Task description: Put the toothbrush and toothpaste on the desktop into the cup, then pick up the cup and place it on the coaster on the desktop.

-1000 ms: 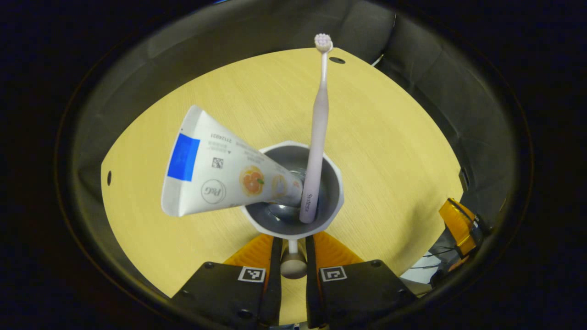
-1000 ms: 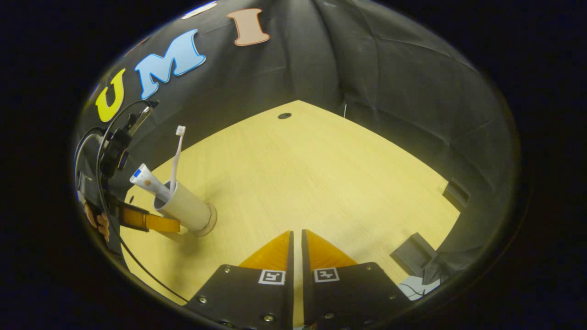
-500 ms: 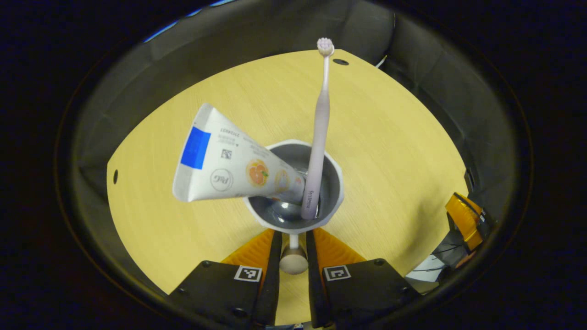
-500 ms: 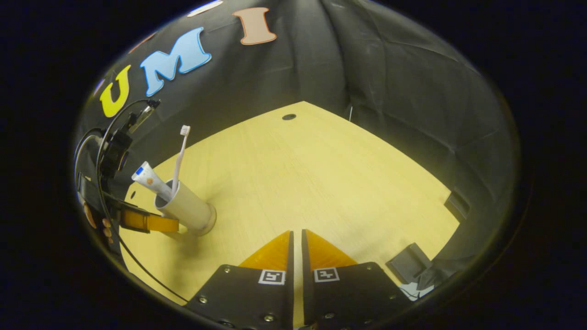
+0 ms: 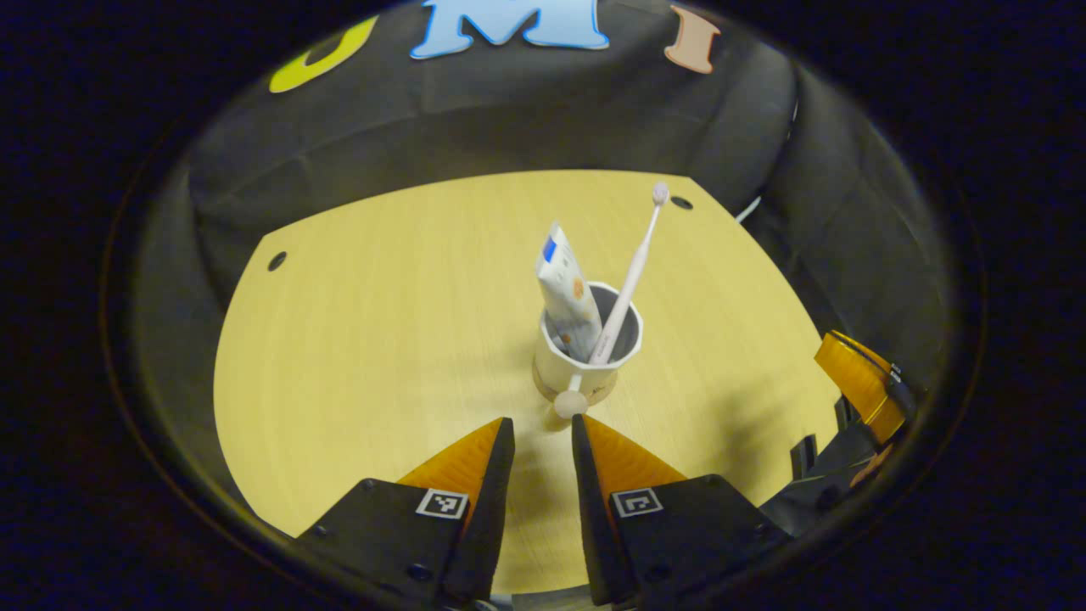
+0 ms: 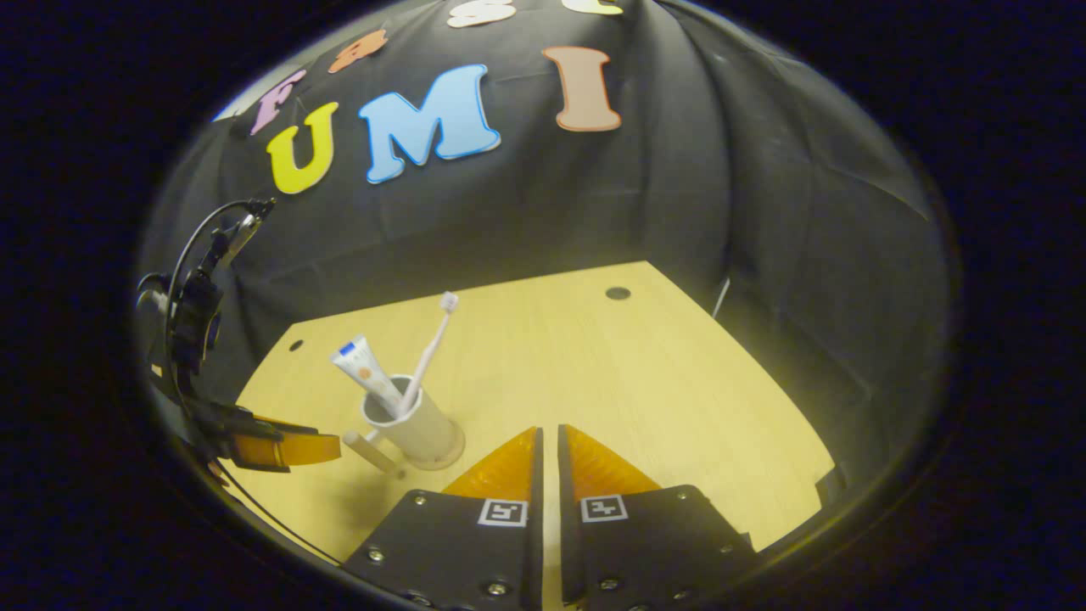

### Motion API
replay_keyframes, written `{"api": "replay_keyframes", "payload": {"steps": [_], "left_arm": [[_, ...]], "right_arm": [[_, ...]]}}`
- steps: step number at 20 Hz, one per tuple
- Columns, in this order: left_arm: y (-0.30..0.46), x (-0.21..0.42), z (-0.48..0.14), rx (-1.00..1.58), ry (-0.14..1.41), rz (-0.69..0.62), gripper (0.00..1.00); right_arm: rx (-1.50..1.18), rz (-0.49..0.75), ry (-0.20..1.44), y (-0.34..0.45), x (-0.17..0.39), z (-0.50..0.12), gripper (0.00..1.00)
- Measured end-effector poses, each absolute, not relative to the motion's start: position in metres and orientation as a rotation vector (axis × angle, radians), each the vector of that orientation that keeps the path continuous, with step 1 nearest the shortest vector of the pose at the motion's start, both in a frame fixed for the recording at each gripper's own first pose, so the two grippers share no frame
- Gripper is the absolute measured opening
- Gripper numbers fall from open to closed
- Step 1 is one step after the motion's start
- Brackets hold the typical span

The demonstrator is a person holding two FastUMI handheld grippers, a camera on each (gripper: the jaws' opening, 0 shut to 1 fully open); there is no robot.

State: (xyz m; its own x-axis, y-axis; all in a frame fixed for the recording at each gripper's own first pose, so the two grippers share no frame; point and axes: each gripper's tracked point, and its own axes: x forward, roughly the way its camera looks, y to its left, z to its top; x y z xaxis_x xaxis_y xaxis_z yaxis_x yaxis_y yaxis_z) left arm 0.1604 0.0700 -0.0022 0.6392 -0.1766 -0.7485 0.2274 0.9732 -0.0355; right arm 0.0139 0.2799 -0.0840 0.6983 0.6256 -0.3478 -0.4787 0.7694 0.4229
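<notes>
One cup (image 5: 587, 356), standing on one coaster (image 6: 448, 450). Inside it are one toothbrush (image 5: 632, 271) and one toothpaste tube (image 5: 567, 293). One wooden desktop (image 5: 382, 339) carries them, with two round holes (image 5: 277, 260) near its far edge. Two grippers: the left gripper (image 5: 540, 434) and the right gripper (image 6: 548, 441)

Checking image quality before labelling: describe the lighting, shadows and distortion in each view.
Left gripper view: fisheye bends the desk edge; the cup is sharp, with a soft shadow on the desk beside it. Right gripper view: desk brightly lit, cloth wall dim, cup sharp.
</notes>
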Motion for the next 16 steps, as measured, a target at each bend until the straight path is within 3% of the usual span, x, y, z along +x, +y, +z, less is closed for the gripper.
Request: {"api": "replay_keyframes", "payload": {"steps": [6,8,9,10,11,13,14,16], "left_arm": [[0.138,0.155,0.167,0.002,0.448,-0.044,0.5],[0.157,0.146,0.204,0.026,0.318,-0.005,0.73],[0.132,0.155,0.214,0.047,0.27,0.005,0.73],[0.155,0.142,0.251,0.064,0.231,0.01,0.74],[0.155,0.145,0.259,0.079,0.195,0.03,0.74],[0.158,0.141,0.292,0.089,0.123,0.057,0.87],[0.161,0.138,0.307,0.095,0.083,0.071,0.88],[0.158,0.134,0.334,0.116,0.003,0.072,0.89]], "right_arm": [[0.356,0.74,0.207,0.289,0.044,0.048,0.08],[0.371,0.764,0.127,0.29,0.047,0.083,0.11],[0.367,0.773,0.089,0.29,0.049,0.097,0.11],[0.362,0.782,0.06,0.291,0.048,0.107,0.11],[0.363,0.804,0.031,0.292,0.044,0.119,0.05],[0.369,0.848,-0.001,0.302,0.034,0.133,0.27],[0.369,0.856,-0.009,0.304,0.031,0.135,0.36],[0.377,0.875,-0.024,0.31,0.028,0.141,0.42]]}}
